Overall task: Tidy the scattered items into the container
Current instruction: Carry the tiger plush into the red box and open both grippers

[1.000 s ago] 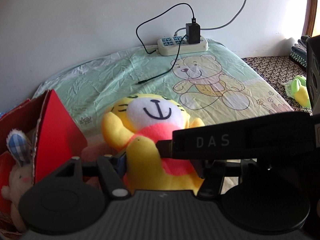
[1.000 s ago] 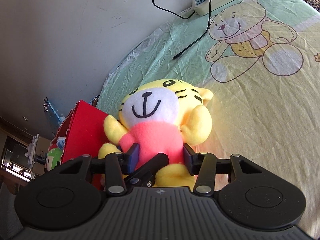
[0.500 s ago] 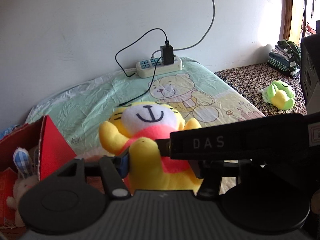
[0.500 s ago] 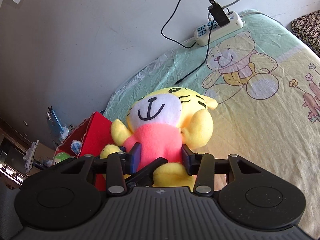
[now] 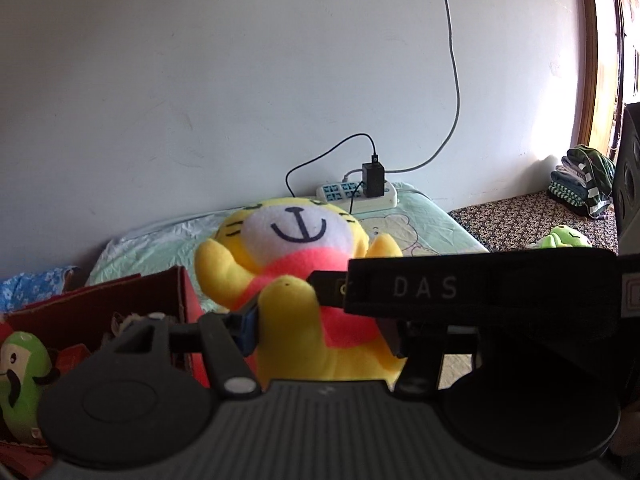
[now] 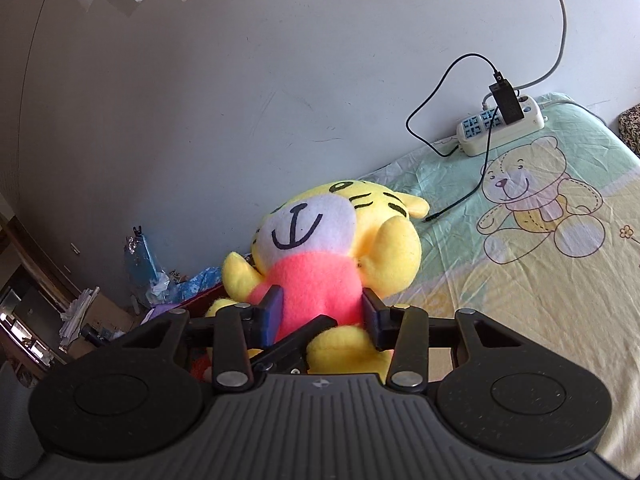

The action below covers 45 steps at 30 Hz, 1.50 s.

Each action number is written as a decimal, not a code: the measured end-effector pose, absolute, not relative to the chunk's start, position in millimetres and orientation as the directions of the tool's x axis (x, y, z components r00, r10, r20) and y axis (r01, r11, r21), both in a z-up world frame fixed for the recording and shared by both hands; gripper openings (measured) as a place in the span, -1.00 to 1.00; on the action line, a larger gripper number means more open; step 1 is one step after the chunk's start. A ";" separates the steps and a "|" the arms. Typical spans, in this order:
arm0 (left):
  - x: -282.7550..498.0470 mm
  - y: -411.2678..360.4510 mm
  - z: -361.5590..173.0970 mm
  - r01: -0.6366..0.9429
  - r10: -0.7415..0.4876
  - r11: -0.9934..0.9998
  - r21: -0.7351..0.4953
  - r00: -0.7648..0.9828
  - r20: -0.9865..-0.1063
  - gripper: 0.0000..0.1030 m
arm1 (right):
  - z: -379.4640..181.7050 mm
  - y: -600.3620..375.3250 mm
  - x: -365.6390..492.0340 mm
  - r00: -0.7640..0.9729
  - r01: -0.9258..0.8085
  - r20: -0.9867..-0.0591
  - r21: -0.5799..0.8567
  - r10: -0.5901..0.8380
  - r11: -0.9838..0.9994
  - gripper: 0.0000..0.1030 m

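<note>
Both grippers clamp the yellow tiger plush (image 6: 320,264), held above the bedsheet (image 6: 540,280) beside the red cardboard box (image 5: 132,300): right gripper (image 6: 320,314) pinches its pink torso, left gripper (image 5: 320,328) its lower leg area. Likely light, soft, compressible; torso is the firmest hold. Box already holds a green toy (image 5: 20,376), and its near wall looks like the snag for dangling legs.

Pale wall (image 6: 280,80); bear-print sheet (image 6: 560,280)

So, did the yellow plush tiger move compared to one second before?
Yes. The yellow plush tiger rose: its head now overlaps the white power strip.
</note>
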<state>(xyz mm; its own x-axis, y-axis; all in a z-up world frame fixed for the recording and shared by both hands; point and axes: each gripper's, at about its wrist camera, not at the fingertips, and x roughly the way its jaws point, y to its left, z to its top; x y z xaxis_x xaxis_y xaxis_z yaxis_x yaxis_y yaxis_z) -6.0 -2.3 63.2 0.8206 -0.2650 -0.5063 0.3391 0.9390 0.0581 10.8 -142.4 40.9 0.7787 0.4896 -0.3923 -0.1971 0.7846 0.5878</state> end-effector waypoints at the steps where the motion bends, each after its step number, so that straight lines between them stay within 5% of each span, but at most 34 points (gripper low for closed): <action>1: -7.5 4.0 66.0 0.336 -0.264 0.940 0.057 0.824 -0.501 0.11 | 43.3 -136.9 10.0 0.780 -0.199 -0.389 0.589 0.490 0.783 -0.13; 12: -14.7 100.7 80.7 0.243 -0.196 0.969 0.038 0.856 -0.479 0.12 | 58.4 -41.4 17.3 0.742 -0.289 -0.380 0.563 0.553 0.775 -0.13; 25: 14.4 192.5 49.8 0.171 -0.177 0.983 -0.066 0.789 -0.589 0.13 | 34.3 45.9 47.2 0.645 -0.263 -0.534 0.516 0.546 0.815 -0.13; 45: 51.7 225.1 8.8 0.219 -0.234 0.970 -0.109 0.701 -0.673 0.36 | 6.5 78.9 69.3 0.561 -0.172 -0.660 0.498 0.500 0.850 -0.14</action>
